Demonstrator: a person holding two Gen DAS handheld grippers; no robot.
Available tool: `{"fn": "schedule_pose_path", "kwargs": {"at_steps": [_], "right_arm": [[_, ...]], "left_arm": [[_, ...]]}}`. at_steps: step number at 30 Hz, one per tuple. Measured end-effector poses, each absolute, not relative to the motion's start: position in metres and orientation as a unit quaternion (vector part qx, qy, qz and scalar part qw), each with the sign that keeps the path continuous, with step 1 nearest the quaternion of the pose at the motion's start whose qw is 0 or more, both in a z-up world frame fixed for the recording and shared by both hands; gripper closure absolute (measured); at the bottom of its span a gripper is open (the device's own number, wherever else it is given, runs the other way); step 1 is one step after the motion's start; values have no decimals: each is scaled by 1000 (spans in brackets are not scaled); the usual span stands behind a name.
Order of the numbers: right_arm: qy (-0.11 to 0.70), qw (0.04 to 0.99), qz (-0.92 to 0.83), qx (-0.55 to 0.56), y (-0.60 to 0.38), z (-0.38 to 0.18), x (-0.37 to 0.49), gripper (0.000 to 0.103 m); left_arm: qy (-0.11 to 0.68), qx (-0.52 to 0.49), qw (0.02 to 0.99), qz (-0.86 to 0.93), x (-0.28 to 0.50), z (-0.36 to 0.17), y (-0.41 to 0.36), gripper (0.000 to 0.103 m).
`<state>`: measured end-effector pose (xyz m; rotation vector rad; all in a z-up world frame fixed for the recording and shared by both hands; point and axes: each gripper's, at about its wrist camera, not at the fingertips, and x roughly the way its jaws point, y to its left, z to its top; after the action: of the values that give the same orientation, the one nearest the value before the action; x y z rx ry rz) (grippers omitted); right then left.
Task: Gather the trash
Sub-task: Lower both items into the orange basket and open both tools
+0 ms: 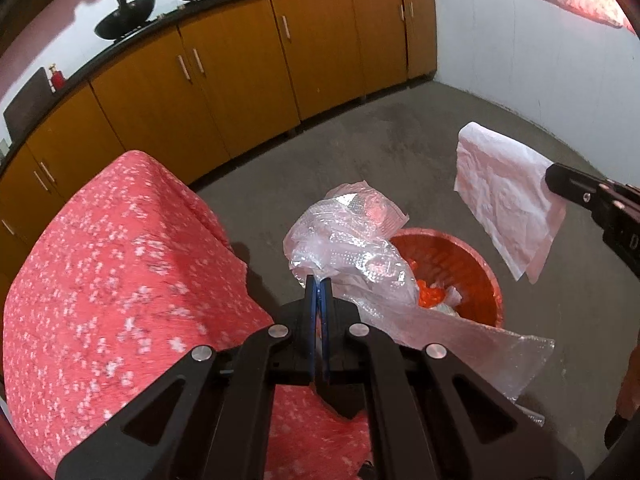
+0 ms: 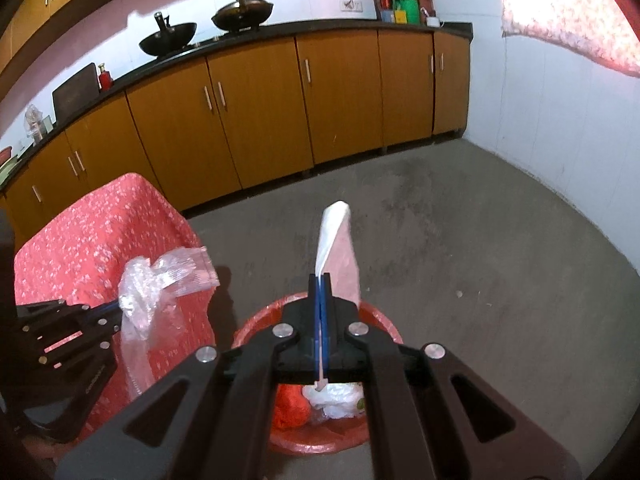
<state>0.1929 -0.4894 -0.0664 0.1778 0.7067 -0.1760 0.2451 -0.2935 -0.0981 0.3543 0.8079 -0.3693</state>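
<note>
My left gripper (image 1: 318, 280) is shut on a crumpled sheet of clear bubble wrap (image 1: 352, 240) and holds it above the near-left rim of a red trash bin (image 1: 486, 276). My right gripper (image 2: 320, 278) is shut on a white paper napkin (image 2: 338, 248) and holds it directly over the bin (image 2: 256, 324). The bin holds orange and white trash. In the left wrist view the napkin (image 1: 504, 196) hangs from the right gripper (image 1: 550, 178) above and right of the bin. In the right wrist view the left gripper (image 2: 118, 306) and bubble wrap (image 2: 160, 280) are at the left.
A table under a red flowered cloth (image 1: 120, 260) stands just left of the bin. Orange cabinets (image 2: 260, 112) under a dark counter with two woks line the far wall. A white tiled wall (image 2: 560, 120) closes the right side. The floor (image 2: 480, 260) is bare grey concrete.
</note>
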Motion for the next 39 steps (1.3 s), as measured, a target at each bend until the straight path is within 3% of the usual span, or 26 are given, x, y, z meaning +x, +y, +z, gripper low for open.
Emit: {"fn": "schedule_pose_path", "kwargs": {"at_steps": [17,31,34,35,36,39], "right_arm": [[394,911,-48,112,-503,-114,201,101],[397,910,-30,118,-508,-121,205,97],[393,911,-28,124,-510,-120,204,95],[392,911,-31,126,-511,-120,203,90],[391,911,-31,127,-512,-119,202,86],[390,911,-38,127,-514,-119,200,85]], "left_arm": [[426,182,868,-181,246,-129,-327,101],[436,188,861,-181,257,-142,-337,100],[439,186,861,-179,258,-144,-336,86],[438,184,862,-176,258,-144,-336,70],[435,181,865,-173,259,-143,-335,62],[434,178,867,-170,260,-141,-334,62]]}}
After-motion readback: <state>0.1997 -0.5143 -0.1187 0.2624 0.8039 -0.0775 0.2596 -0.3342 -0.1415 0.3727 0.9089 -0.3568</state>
